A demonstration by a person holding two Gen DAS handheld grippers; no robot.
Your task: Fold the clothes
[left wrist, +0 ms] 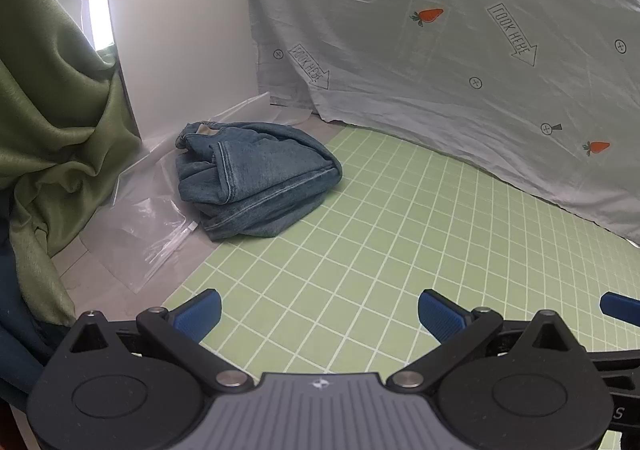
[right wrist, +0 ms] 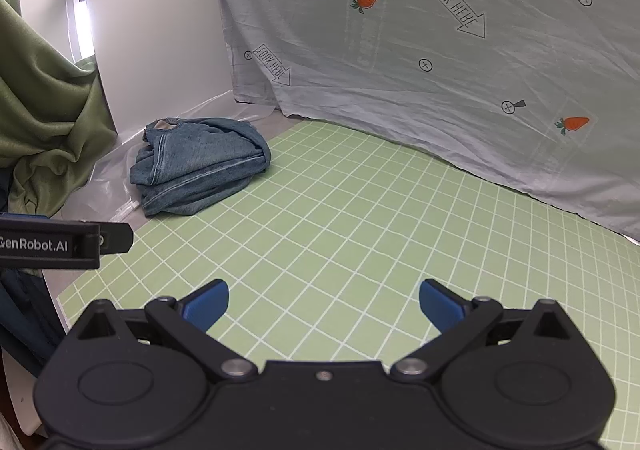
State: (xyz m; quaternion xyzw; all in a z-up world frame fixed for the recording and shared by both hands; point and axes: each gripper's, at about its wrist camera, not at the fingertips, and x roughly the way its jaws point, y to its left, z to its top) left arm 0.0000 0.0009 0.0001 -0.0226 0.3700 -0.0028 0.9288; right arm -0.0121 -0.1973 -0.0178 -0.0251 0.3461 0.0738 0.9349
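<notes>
Both grippers — left [left wrist: 319,313], right [right wrist: 324,304] — spread, empty; loosely folded blue denim jeans [left wrist: 256,178] overhang slippery clear plastic bag [left wrist: 152,226] — may slide.

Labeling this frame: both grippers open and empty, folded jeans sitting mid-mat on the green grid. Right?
Not mid-mat. The folded jeans sit at the green grid mat's far left corner, partly on clear plastic bags, per the left wrist view. Left gripper and right gripper: open, empty.
</notes>
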